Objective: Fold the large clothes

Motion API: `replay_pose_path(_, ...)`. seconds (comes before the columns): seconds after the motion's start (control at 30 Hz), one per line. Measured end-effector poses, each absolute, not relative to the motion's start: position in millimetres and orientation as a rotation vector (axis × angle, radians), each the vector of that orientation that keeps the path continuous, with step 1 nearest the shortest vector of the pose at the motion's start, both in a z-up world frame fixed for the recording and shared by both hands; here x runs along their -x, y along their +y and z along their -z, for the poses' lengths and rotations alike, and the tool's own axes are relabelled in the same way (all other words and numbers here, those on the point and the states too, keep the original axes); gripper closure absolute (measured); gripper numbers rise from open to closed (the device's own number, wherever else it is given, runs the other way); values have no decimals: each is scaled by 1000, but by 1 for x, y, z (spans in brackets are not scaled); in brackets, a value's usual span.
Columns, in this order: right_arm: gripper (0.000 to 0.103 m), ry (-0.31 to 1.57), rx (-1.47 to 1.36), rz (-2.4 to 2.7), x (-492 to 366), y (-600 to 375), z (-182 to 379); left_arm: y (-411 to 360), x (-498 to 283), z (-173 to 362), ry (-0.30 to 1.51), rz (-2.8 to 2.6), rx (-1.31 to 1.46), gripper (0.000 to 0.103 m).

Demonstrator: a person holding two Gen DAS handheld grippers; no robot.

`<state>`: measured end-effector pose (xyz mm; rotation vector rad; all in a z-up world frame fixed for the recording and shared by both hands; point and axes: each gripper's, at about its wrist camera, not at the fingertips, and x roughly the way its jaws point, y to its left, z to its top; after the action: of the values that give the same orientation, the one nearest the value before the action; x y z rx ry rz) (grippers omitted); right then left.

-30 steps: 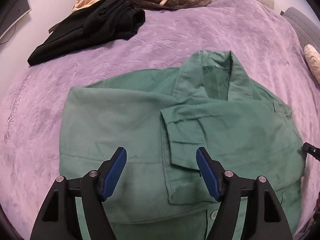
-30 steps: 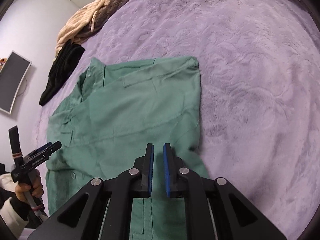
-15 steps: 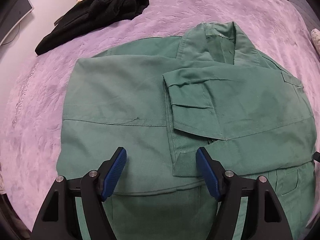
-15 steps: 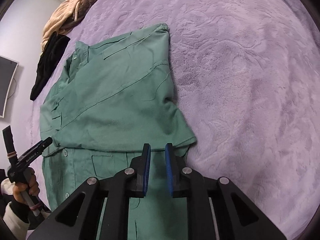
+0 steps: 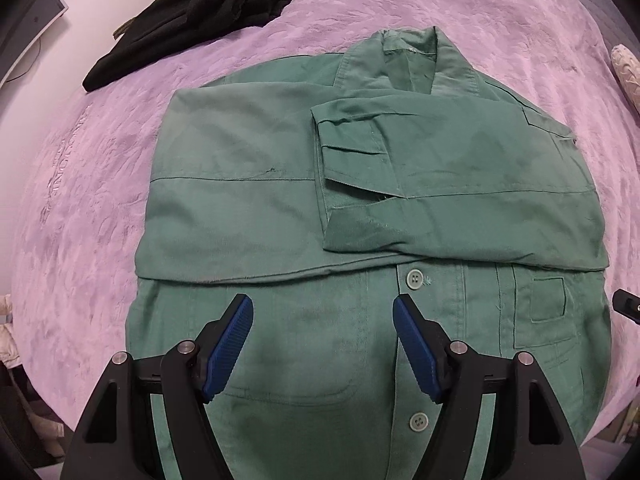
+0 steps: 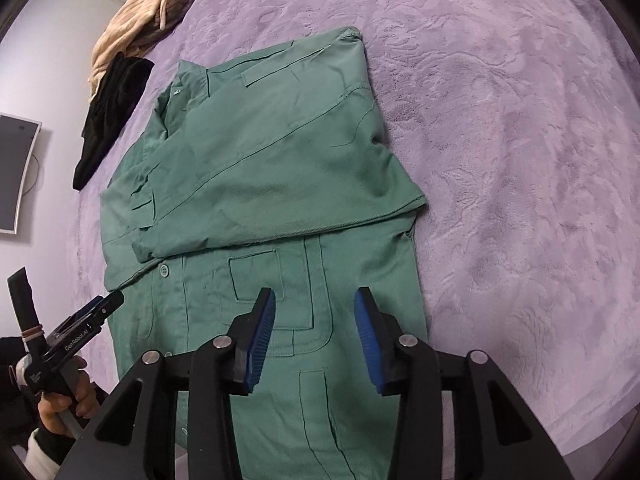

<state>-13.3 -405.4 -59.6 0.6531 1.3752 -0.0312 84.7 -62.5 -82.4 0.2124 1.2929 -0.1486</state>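
Observation:
A green jacket (image 5: pixel 256 208) (image 6: pixel 280 152) lies flat on the purple bedspread (image 5: pixel 80 208), both sleeves folded across its chest, collar at the far end. My left gripper (image 5: pixel 322 312) hovers open above the buttoned lower front, nothing between its blue pads. In the right wrist view my right gripper (image 6: pixel 316 308) hangs over the jacket's lower right pocket; its jaws are opening and hold nothing. The left gripper (image 6: pixel 108 304), held by a hand (image 6: pixel 60 404), shows at the left edge of that view.
A black garment (image 5: pixel 192 16) (image 6: pixel 108 116) and a beige and brown knitted pile (image 6: pixel 136 20) lie at the far end of the bed. A monitor (image 6: pixel 12 172) hangs on the wall to the left. A pale cushion (image 5: pixel 628 72) sits at the right edge.
Both grippers drew back toward the jacket's hem, so its lower buttoned front came into view. The right jaws went from shut to spread apart. The left jaws stayed as wide as before.

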Motion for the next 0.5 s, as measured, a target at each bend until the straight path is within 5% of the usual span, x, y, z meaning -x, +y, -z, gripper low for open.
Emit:
replay_pose_path(0.3, 51, 1396, -649, 3, 21, -386, 44, -49, -58, 69, 1324, 113, -160, 29)
replay_pose_path(0.37, 51, 1402, -643, -5, 22, -382, 42, -46, -54, 66, 1327, 102, -160, 0)
replay_pose_path(0.5, 51, 1411, -635, -21, 24, -374, 38, -43, -45, 59, 1313, 103, -164, 0)
